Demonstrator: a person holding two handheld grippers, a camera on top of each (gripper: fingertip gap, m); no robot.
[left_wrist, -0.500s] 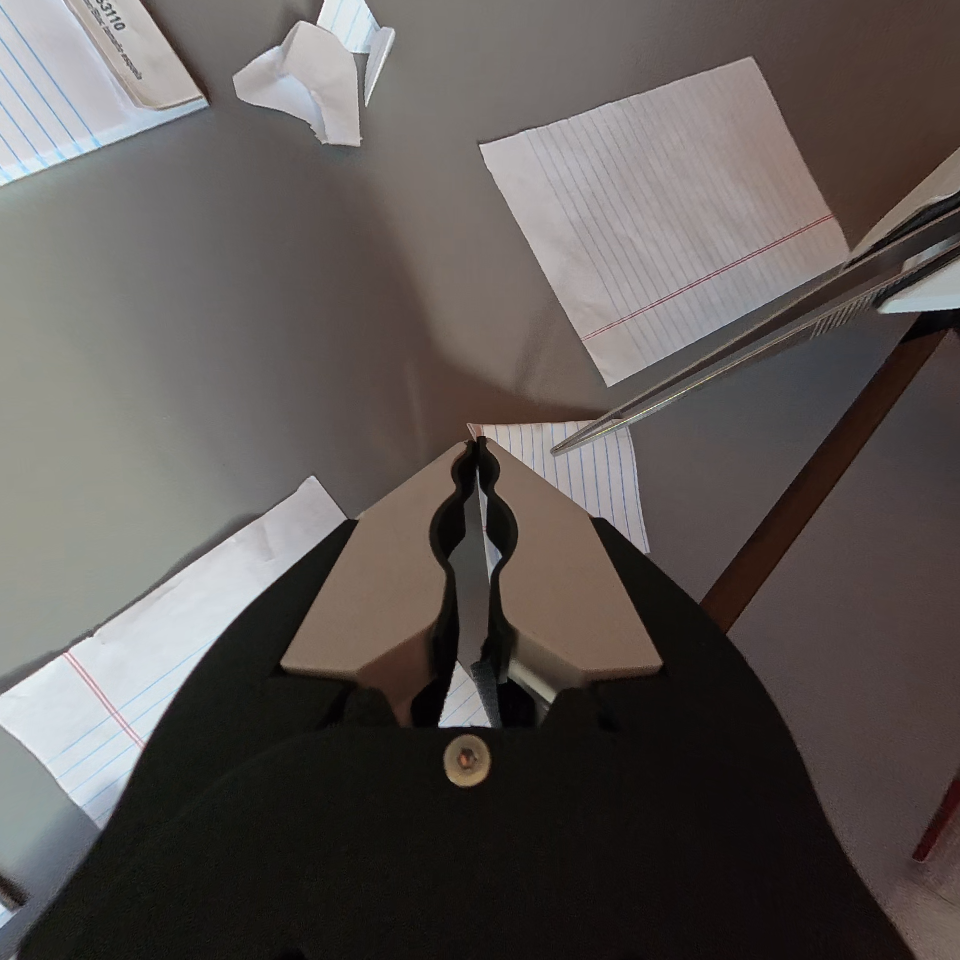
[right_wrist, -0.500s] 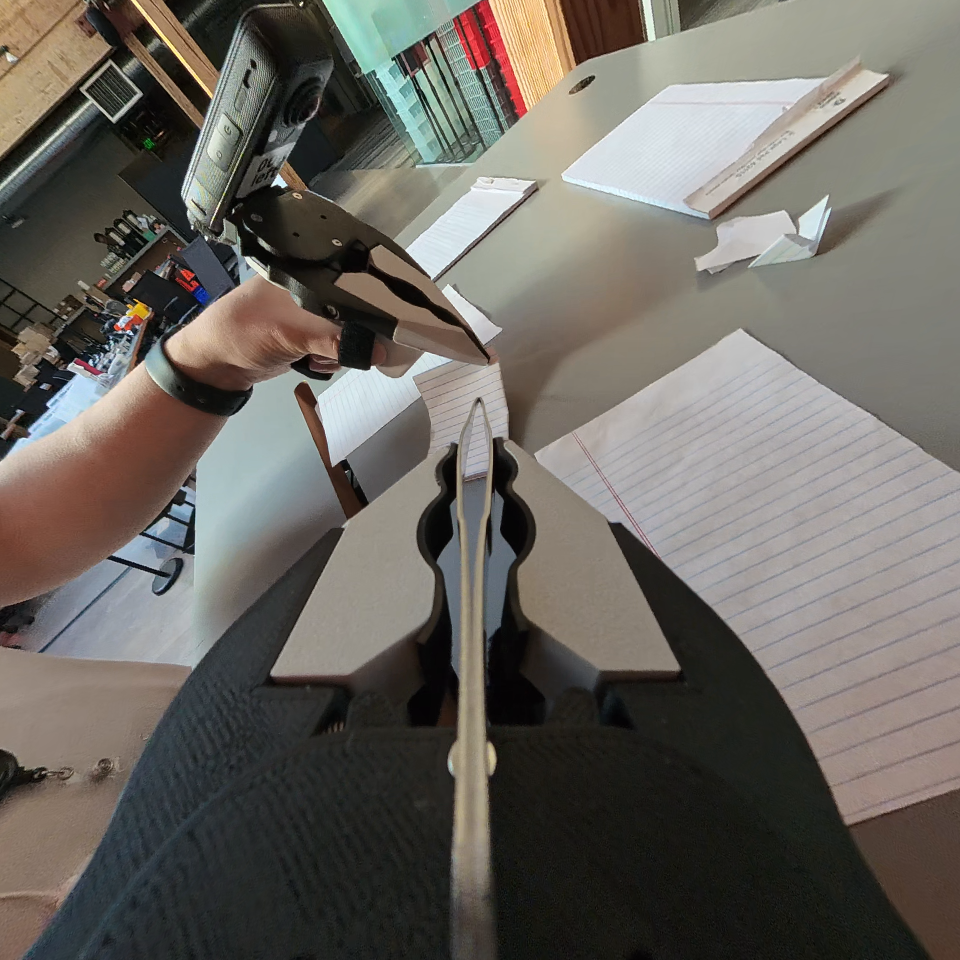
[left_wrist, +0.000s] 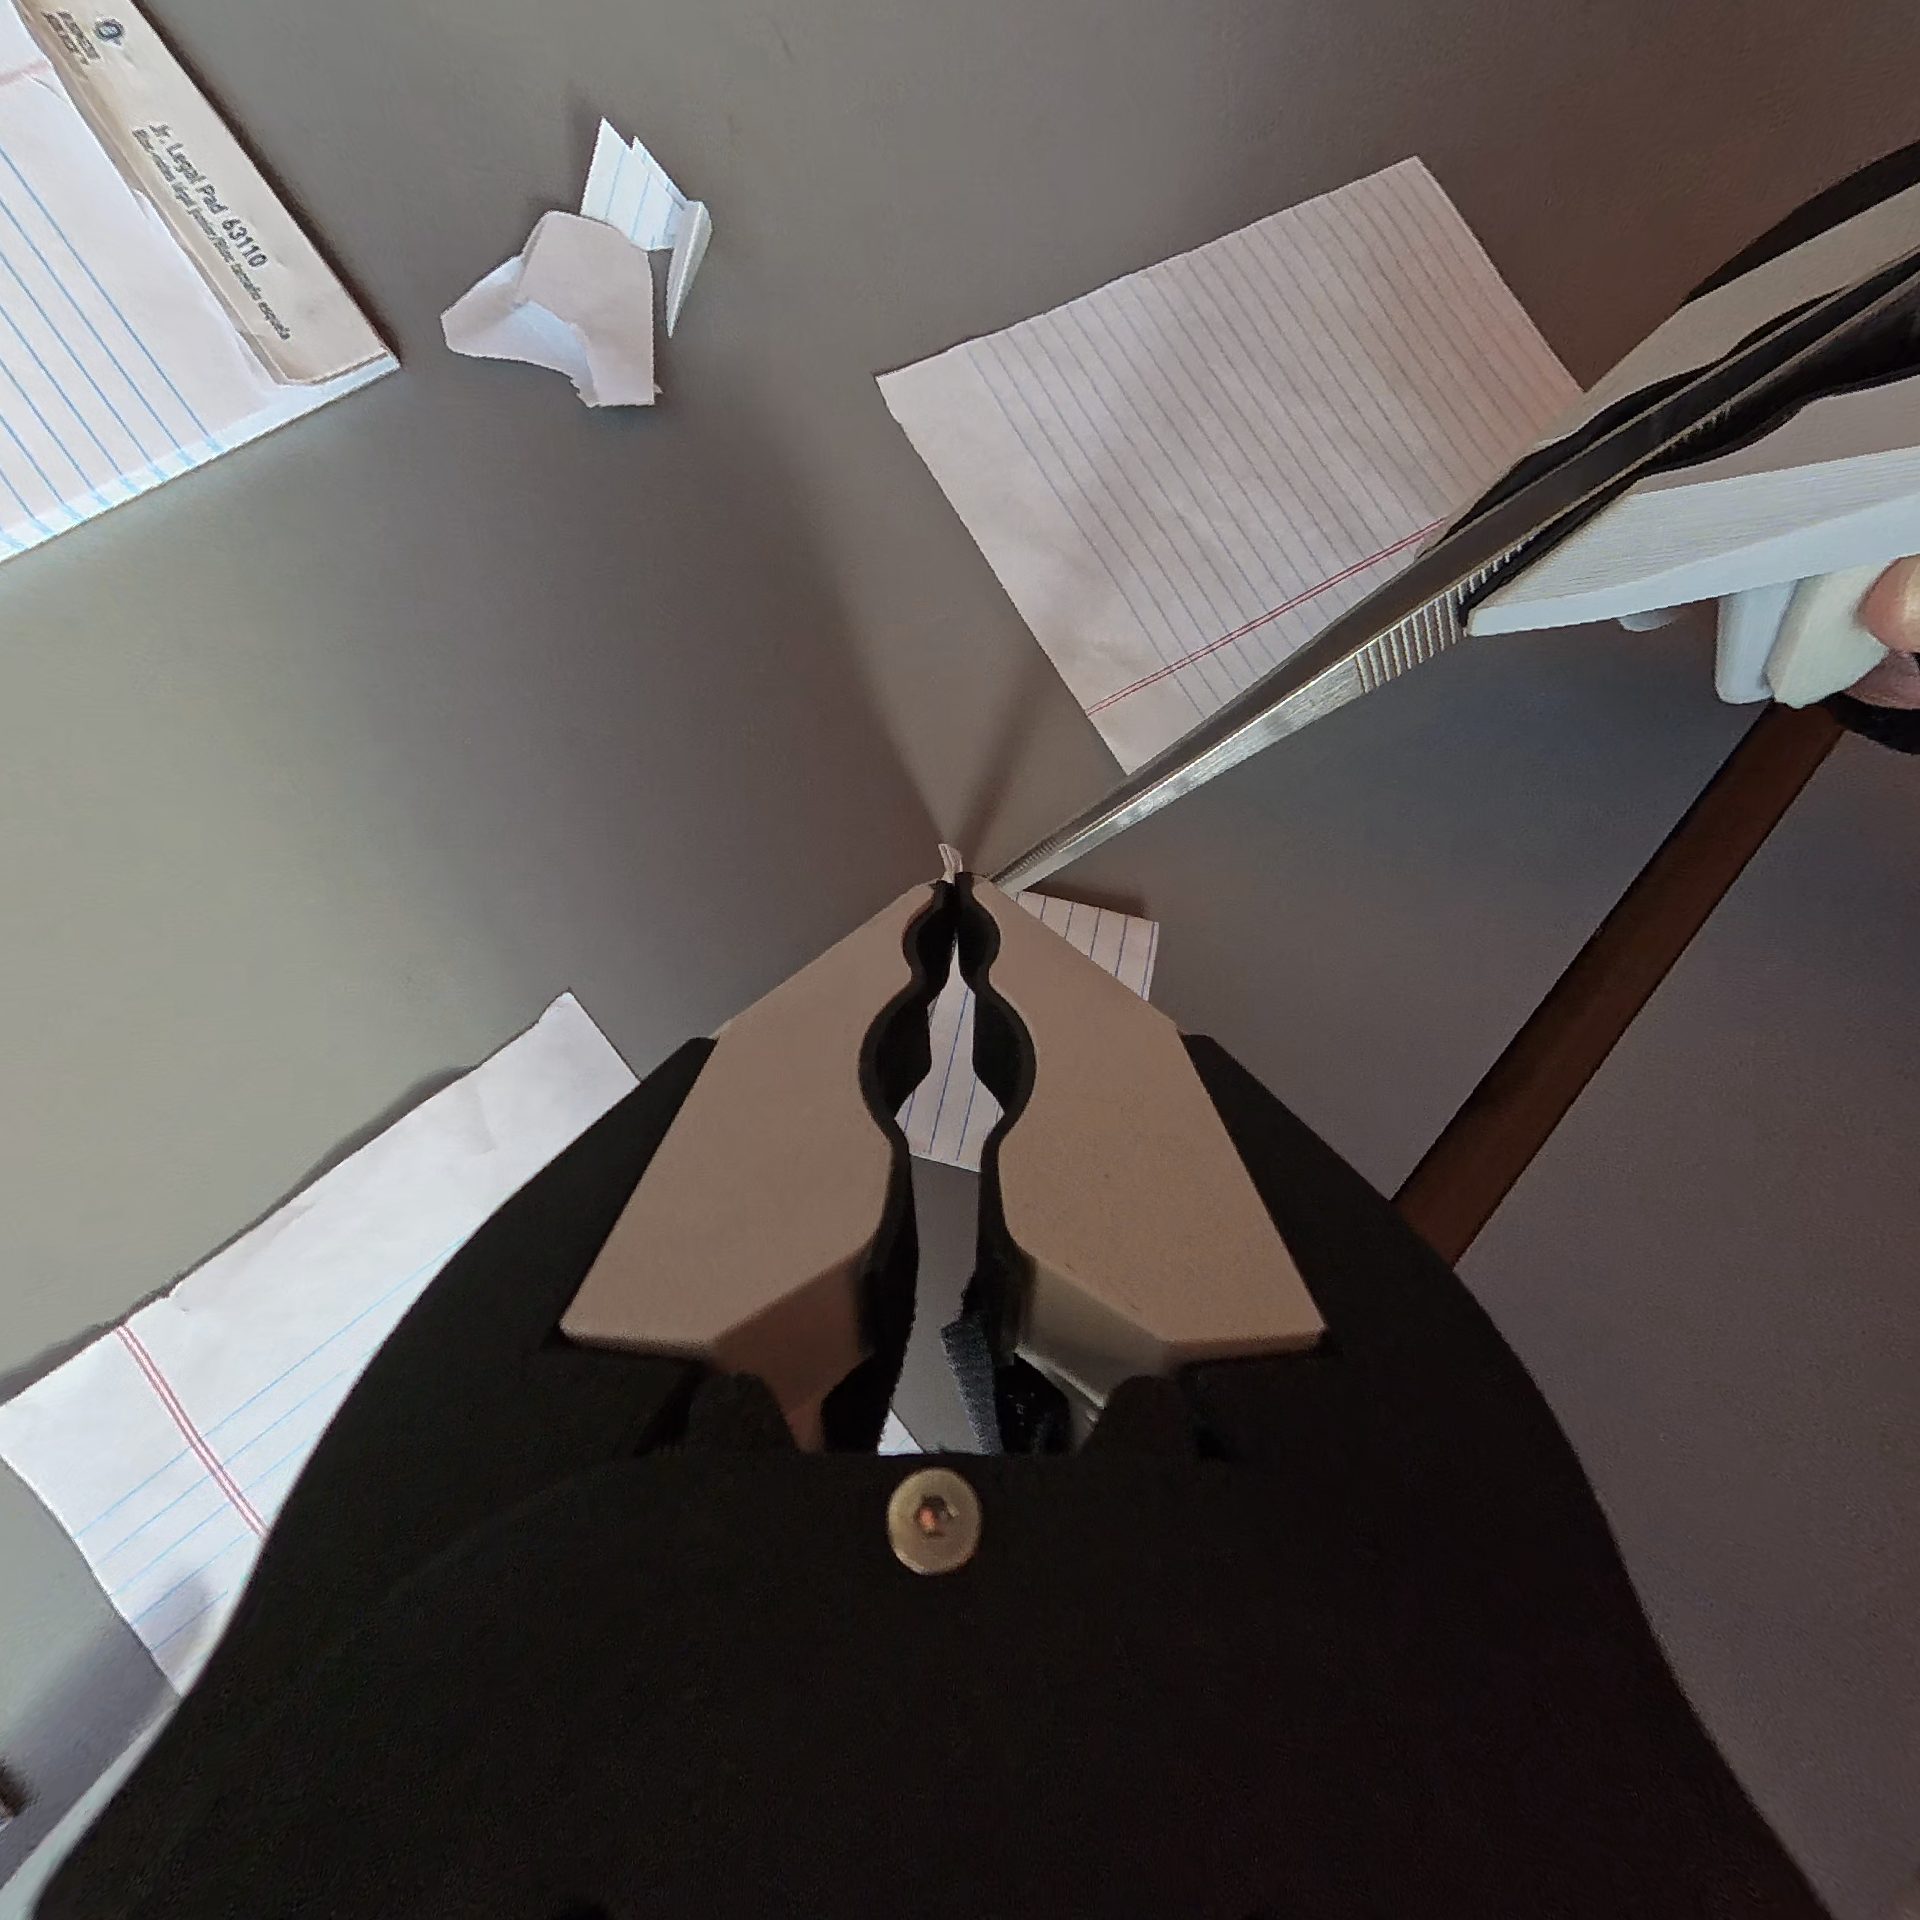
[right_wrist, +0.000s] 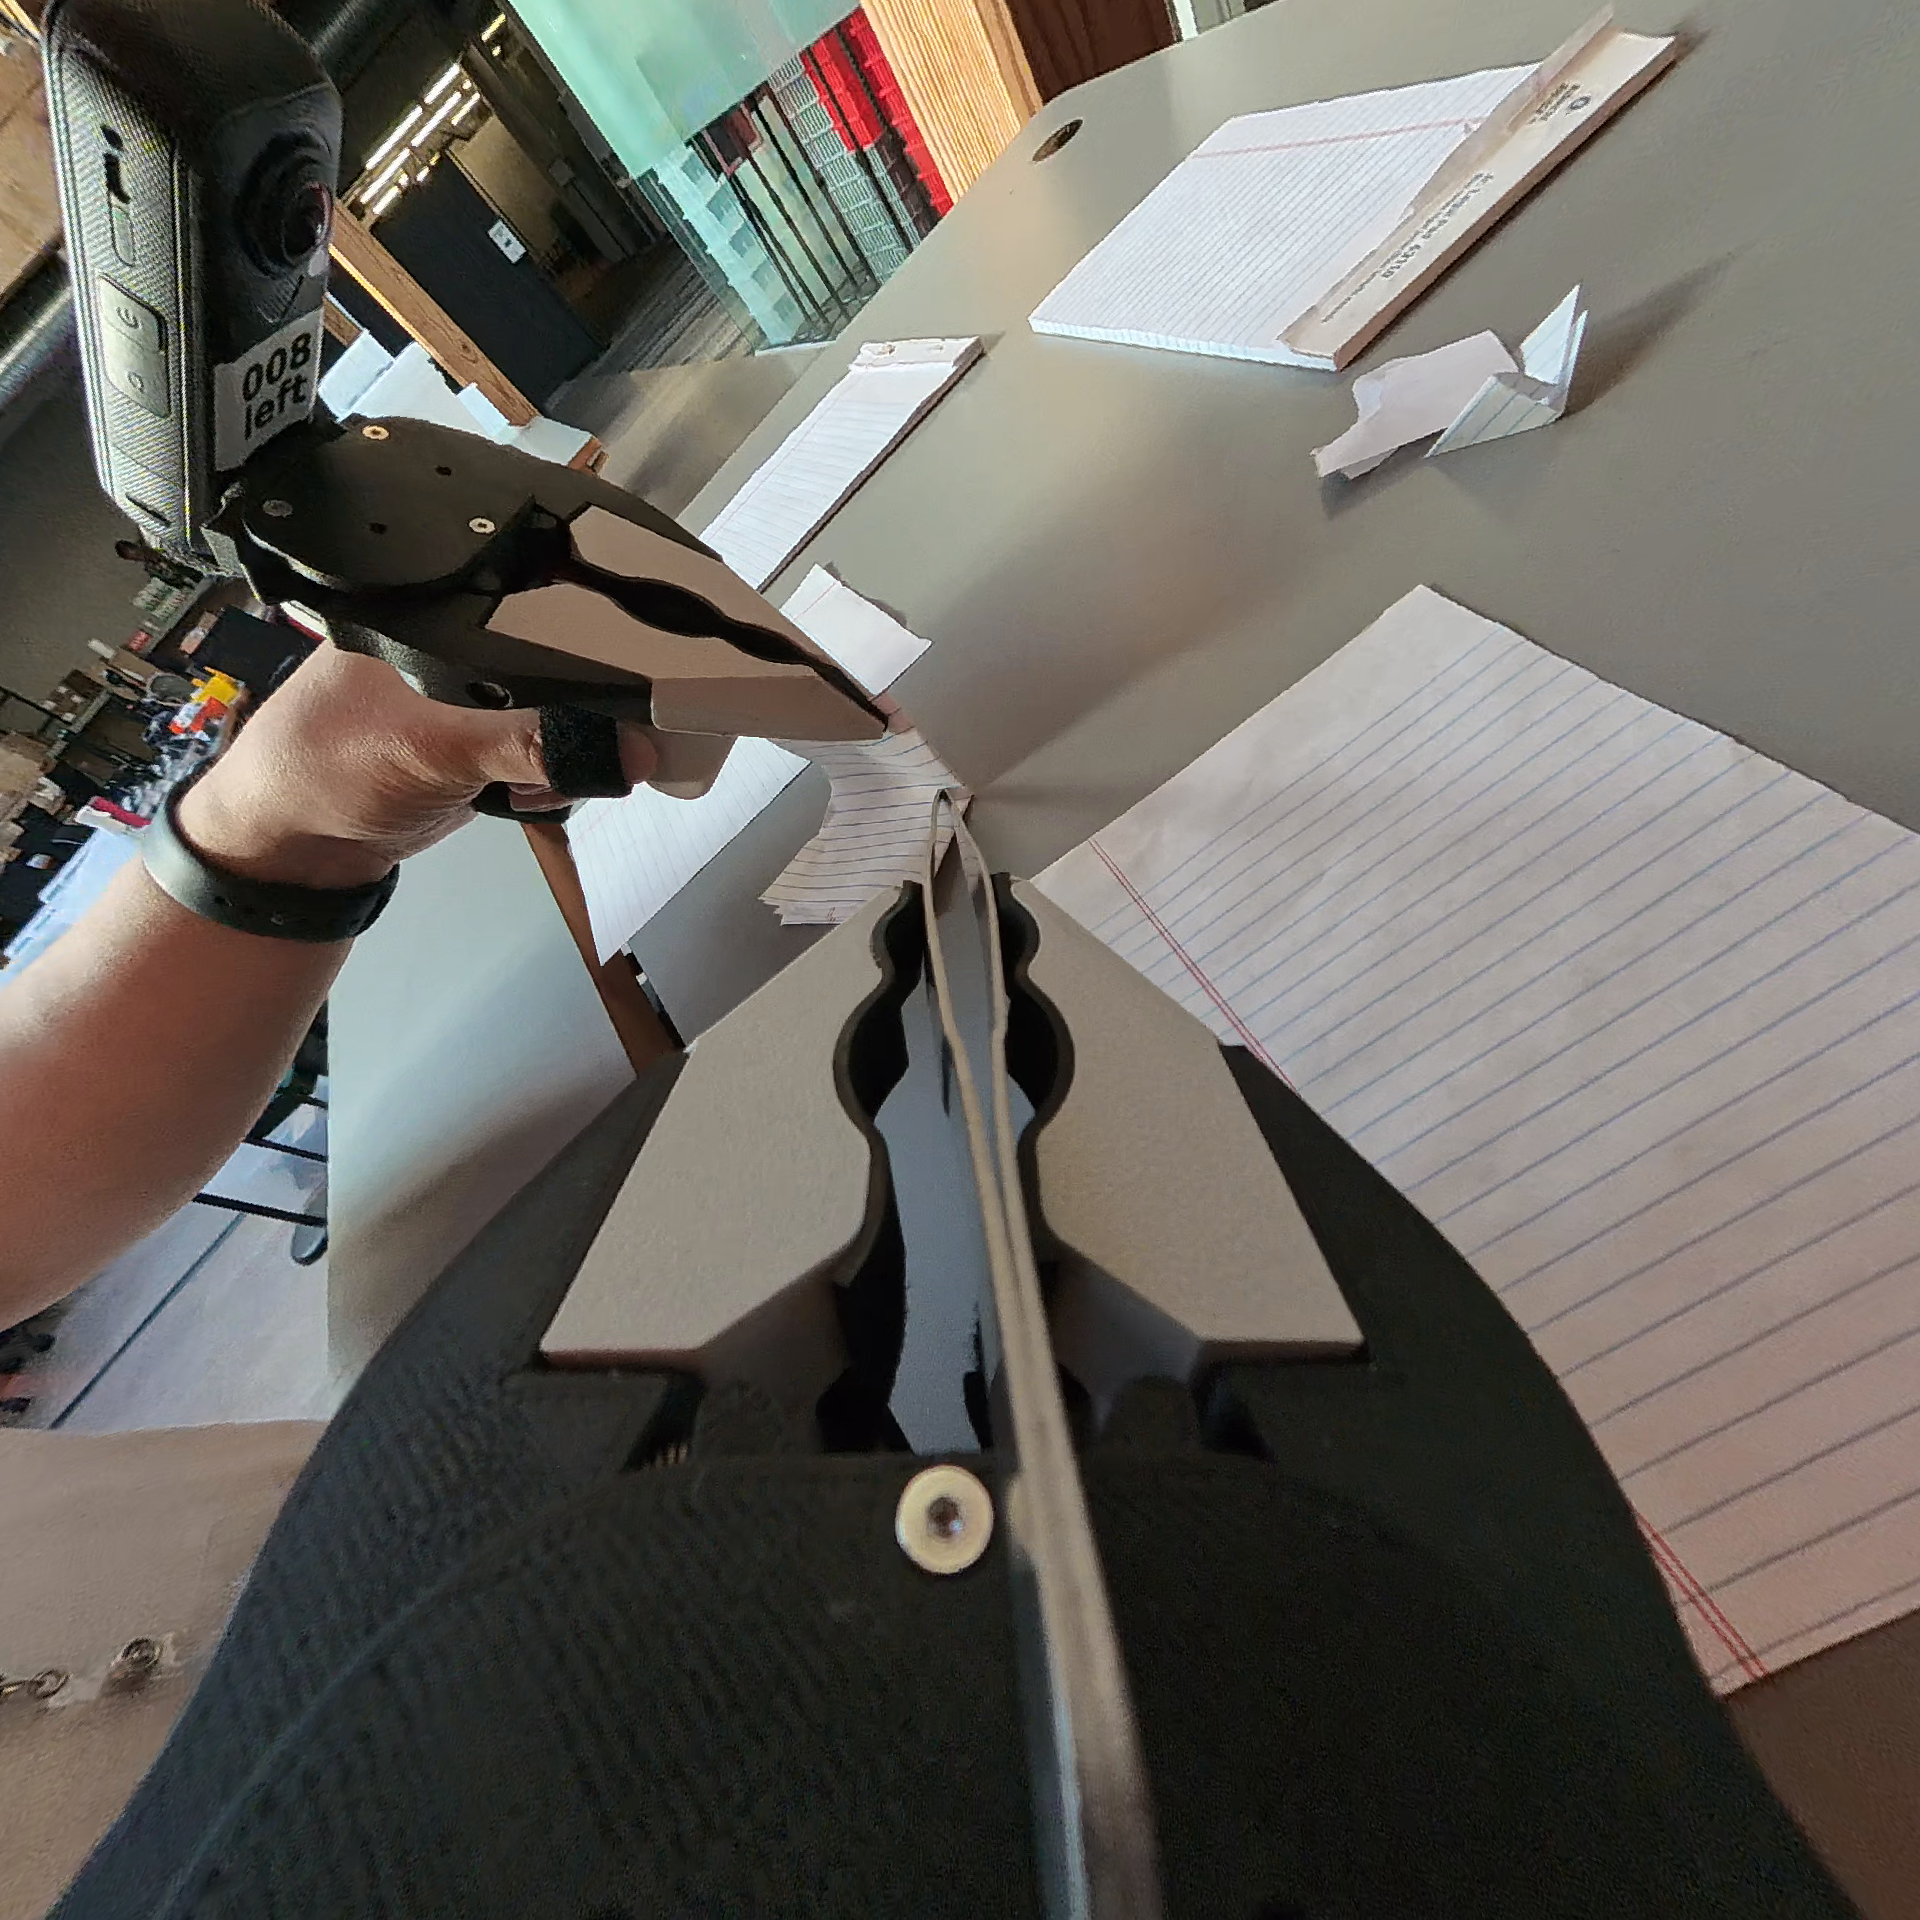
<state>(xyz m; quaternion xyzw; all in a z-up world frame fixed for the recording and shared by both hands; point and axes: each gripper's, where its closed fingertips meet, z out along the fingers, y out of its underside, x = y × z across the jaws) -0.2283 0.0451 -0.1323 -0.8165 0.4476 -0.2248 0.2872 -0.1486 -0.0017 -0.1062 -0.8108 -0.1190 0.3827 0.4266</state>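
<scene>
Left gripper (left_wrist: 954, 883) clamped on small lined white paper scrap (right_wrist: 868, 831) near grey tabletop (left_wrist: 520, 727) edge. Right gripper (right_wrist: 961, 883) clamped on long steel tweezers (left_wrist: 1247, 727); tips at scrap.

I can see dark print on the tan cardboard flap of the white lined legal pad (left_wrist: 223, 249) at the upper left of my left view. A white printed sticker (right_wrist: 272, 387) sits on the black camera (right_wrist: 187, 260) at the upper left of my right view.
</scene>
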